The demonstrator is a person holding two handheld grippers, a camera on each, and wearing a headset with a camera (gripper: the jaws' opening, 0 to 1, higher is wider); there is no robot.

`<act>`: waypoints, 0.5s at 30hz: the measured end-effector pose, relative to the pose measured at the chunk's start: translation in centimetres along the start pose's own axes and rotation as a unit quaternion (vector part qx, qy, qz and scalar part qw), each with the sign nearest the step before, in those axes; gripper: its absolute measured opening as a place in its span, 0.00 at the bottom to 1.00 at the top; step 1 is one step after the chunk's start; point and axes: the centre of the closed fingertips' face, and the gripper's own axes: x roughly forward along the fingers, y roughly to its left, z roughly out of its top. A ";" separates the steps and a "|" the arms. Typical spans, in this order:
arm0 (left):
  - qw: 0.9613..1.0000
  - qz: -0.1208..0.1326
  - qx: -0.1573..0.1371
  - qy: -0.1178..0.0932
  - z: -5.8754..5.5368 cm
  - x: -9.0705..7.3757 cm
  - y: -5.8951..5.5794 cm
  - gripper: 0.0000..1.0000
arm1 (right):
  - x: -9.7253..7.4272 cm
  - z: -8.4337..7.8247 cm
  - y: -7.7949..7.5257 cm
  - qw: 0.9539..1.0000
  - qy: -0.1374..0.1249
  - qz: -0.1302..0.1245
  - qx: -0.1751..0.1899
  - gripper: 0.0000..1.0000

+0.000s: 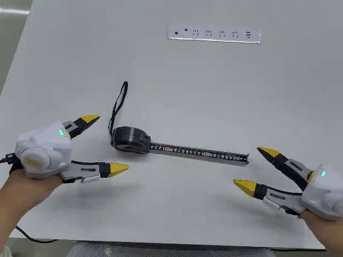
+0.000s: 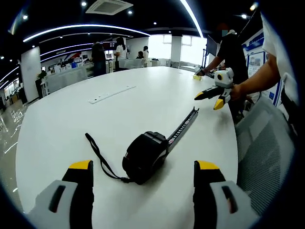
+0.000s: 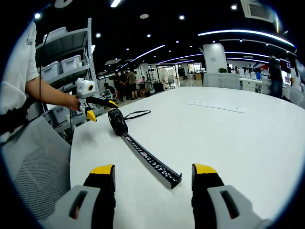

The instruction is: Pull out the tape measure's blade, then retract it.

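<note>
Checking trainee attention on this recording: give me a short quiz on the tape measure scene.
1. True or false: the tape measure has its blade fully retracted.
2. What lies at the far side of the table? A) scissors B) power strip C) mug
3. Fill in: the left claw and right claw are both ____, holding nothing.
Key: 1 false, the blade lies pulled out across the table; 2 B; 3 open.
</note>
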 end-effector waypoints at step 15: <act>0.998 0.046 -0.037 -0.017 -0.4 -2.7 -0.6 0.86 | -1.4 0.4 0.2 0.999 -0.009 -0.047 0.009 0.66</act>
